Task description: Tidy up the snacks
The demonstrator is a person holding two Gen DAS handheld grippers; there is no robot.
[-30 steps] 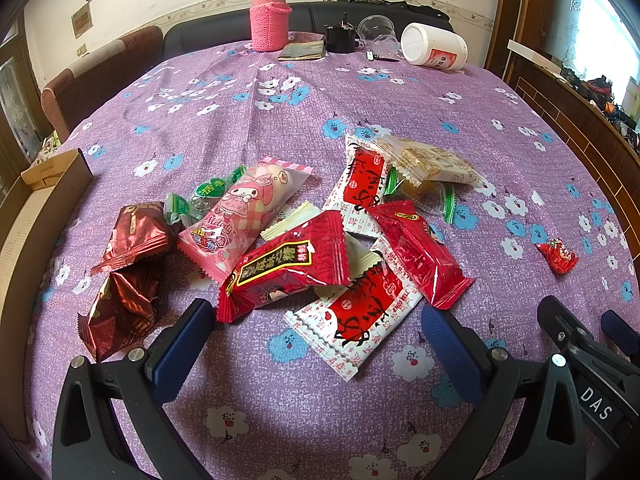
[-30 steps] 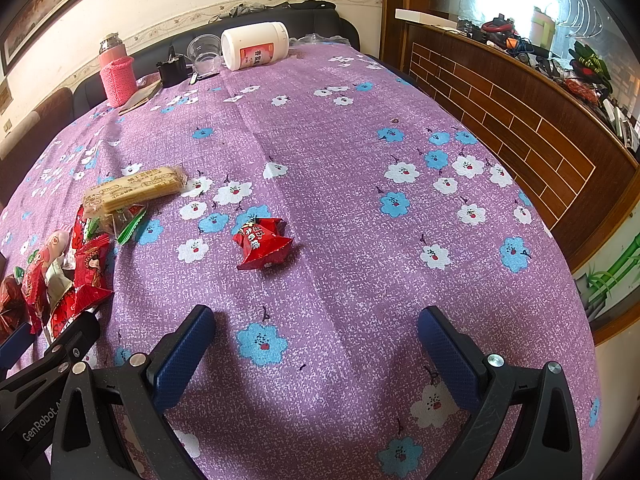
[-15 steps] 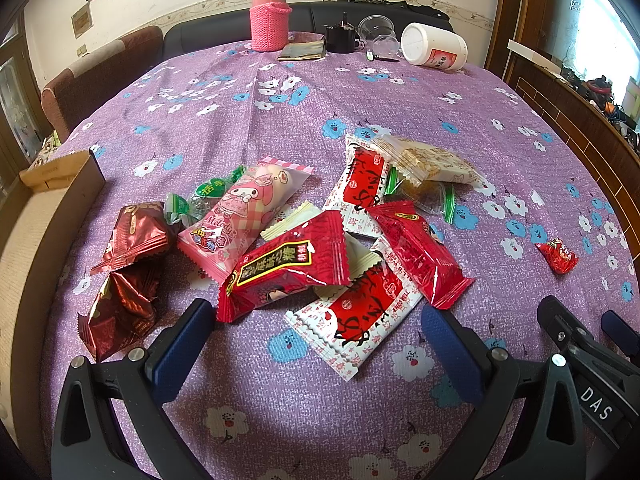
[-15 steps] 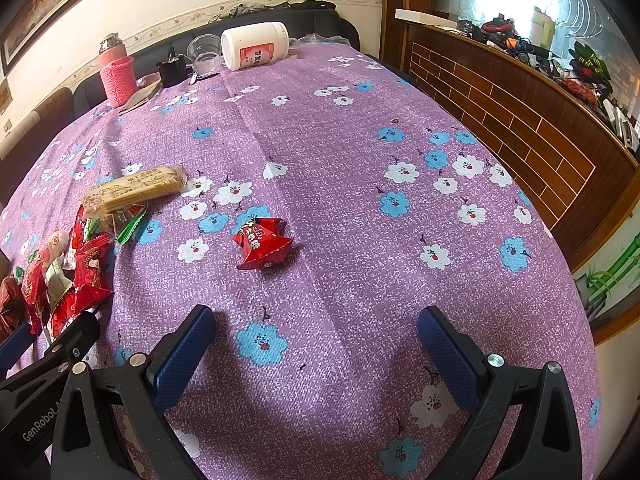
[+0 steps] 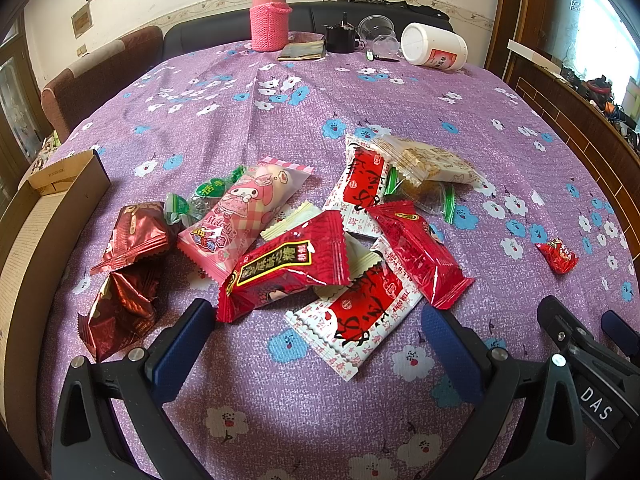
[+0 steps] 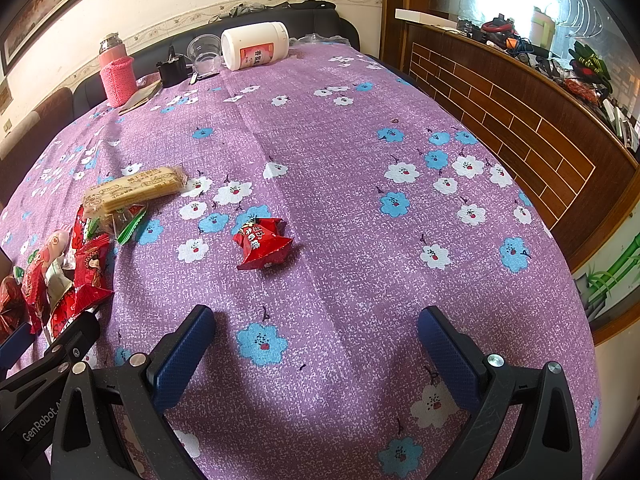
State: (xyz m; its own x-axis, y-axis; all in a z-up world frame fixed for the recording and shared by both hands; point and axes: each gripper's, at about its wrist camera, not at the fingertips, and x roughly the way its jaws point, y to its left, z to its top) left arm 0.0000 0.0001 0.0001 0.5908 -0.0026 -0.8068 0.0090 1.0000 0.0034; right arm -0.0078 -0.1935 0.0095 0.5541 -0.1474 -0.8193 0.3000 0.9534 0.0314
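while both grippers hover with fingers spread and empty, the left gripper (image 5: 316, 332) faces overlapped snack packets (image 5: 288, 268) at frame centre; pinching one could drag its neighbours. the right gripper (image 6: 316, 340) faces a lone red candy (image 6: 262, 242).

Snack count, left wrist view:
- 2 dark red foil packets (image 5: 128, 272), 9 o'clock
- 1 pink packet (image 5: 244, 216)
- 2 green candies (image 5: 208, 192)
- 2 white-red packs (image 5: 356, 312)
- 2 long red packets (image 5: 288, 268)
- 1 clear biscuit pack (image 5: 424, 160), 1 o'clock
- 1 small red candy (image 5: 558, 255), 3 o'clock
- 1 cardboard box (image 5: 48, 216)

Cream wrappers under the pile: uncountable.
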